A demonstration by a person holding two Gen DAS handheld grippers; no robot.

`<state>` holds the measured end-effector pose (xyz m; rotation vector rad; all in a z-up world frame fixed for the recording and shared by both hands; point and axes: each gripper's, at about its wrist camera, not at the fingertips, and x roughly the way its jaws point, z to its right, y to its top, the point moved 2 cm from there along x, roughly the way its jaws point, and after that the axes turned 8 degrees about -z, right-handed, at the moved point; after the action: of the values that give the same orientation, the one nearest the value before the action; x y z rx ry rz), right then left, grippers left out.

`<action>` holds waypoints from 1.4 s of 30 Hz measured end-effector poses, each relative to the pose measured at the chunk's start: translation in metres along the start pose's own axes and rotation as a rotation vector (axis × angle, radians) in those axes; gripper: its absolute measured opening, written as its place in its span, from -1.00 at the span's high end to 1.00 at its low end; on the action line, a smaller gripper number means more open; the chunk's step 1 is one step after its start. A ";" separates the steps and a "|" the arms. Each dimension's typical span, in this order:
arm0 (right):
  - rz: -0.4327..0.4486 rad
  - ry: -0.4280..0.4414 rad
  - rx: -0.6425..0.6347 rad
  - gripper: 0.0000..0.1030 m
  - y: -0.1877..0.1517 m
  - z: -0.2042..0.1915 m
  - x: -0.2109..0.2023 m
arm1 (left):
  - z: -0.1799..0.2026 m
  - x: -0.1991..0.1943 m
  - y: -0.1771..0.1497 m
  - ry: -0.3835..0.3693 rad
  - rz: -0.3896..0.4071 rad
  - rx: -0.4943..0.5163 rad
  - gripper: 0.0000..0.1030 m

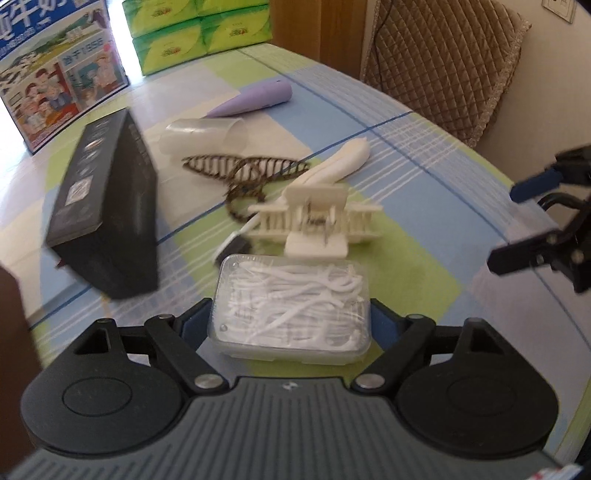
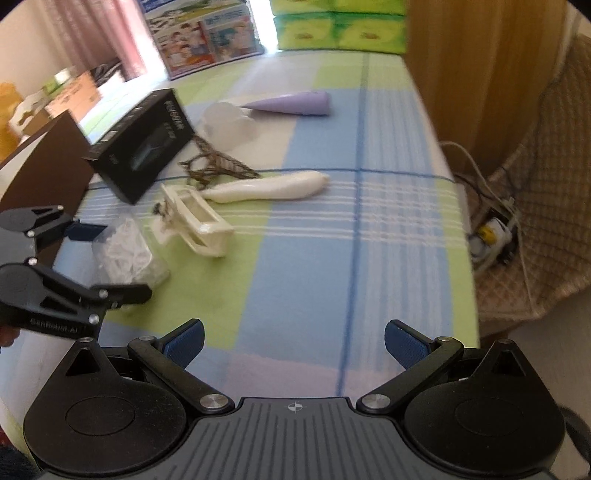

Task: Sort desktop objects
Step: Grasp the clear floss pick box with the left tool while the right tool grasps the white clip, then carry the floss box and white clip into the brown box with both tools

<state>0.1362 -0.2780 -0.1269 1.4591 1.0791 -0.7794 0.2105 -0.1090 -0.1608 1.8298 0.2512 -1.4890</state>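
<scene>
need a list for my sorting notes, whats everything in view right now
floss pick box: 1, clear with white picks, between left gripper's fingers
comb-like clip: 1, cream, mid-table
brown hair clip: 1, behind it
white handle-shaped thing: 1, mid-table
black box: 1, left of clips
clear cup: 1, on its side
purple cone: 1, far side
green tissue packs: stack, far edge
picture carton: 1, far left
chair: 1, brown quilted
tablecloth: blue-green check
left gripper: around box
right gripper: open, empty

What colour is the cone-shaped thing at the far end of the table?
Pale purple cone; clearest in the left wrist view.
</scene>
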 end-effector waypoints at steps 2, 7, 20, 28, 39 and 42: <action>0.004 0.020 -0.048 -0.96 0.006 -0.010 0.005 | -0.005 -0.006 -0.011 0.016 -0.008 -0.029 -0.64; 0.029 0.076 -0.176 -0.96 0.021 -0.035 0.019 | -0.018 -0.019 -0.036 0.054 -0.029 -0.144 -0.64; 0.054 0.107 -0.474 -0.35 0.049 -0.084 0.065 | -0.024 -0.037 -0.068 0.106 -0.043 -0.283 -0.64; 0.047 0.100 -0.476 0.21 0.041 -0.085 0.063 | -0.024 -0.037 -0.070 0.111 -0.035 -0.308 -0.64; -0.003 0.068 -0.389 0.24 -0.001 -0.074 0.033 | -0.025 -0.034 -0.068 0.111 -0.036 -0.323 -0.63; -0.028 0.057 -0.370 0.24 -0.010 -0.074 0.026 | -0.024 -0.034 -0.067 0.111 -0.037 -0.319 -0.63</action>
<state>0.1296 -0.2007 -0.1416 1.1593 1.2169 -0.5253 0.1801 -0.0364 -0.1573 1.6573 0.5471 -1.2889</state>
